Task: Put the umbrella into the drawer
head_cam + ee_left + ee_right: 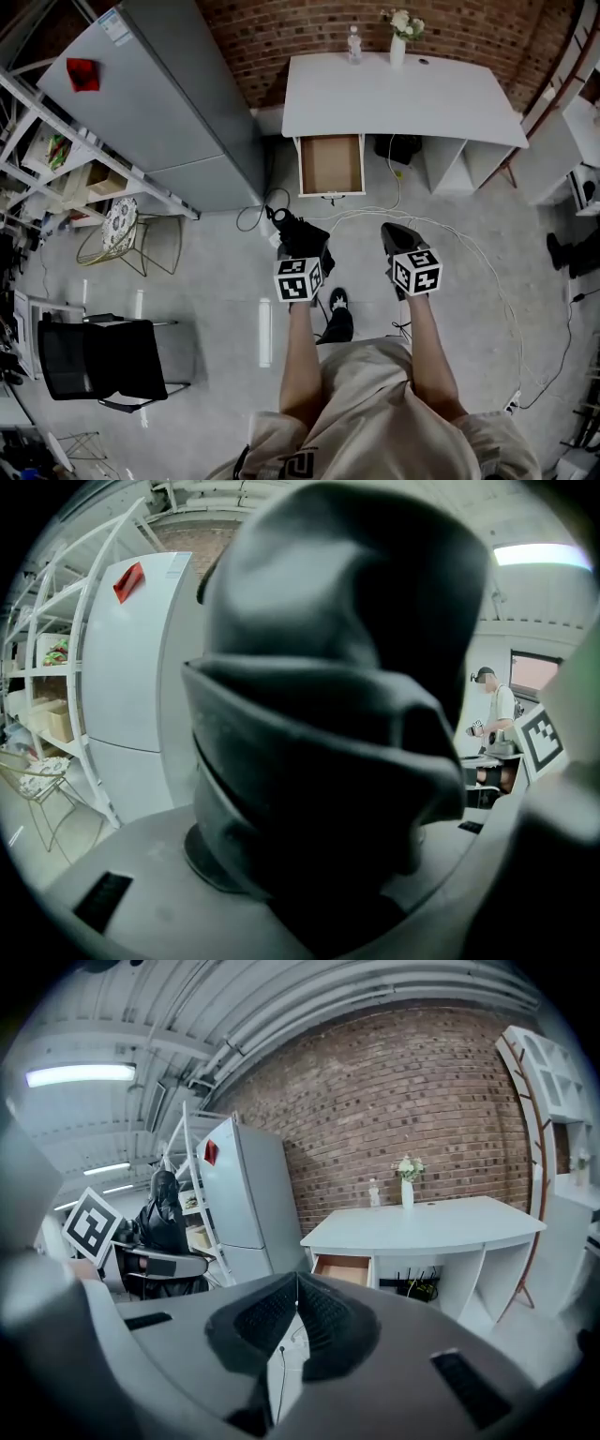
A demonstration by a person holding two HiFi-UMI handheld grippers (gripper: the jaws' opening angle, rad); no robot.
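A black folded umbrella (289,228) is clamped in my left gripper (300,239), in front of the person's legs. In the left gripper view the umbrella's (328,714) dark fabric fills the middle and hides the left gripper's (309,883) fingertips. My right gripper (398,232) hangs to its right, shut, with nothing in it. In the right gripper view the right gripper's (295,1283) ribbed pads meet at the tip. The wooden drawer (330,164) stands pulled open under the left end of the white desk (394,94), well ahead of both grippers. The right gripper view also shows the drawer (342,1269).
A grey fridge (159,103) stands left of the desk, beside a white shelf rack (56,159). A black chair (103,361) and a wire stool (127,234) are at the left. White cables (469,248) trail over the floor. A bottle (353,42) and a flower vase (398,47) stand on the desk.
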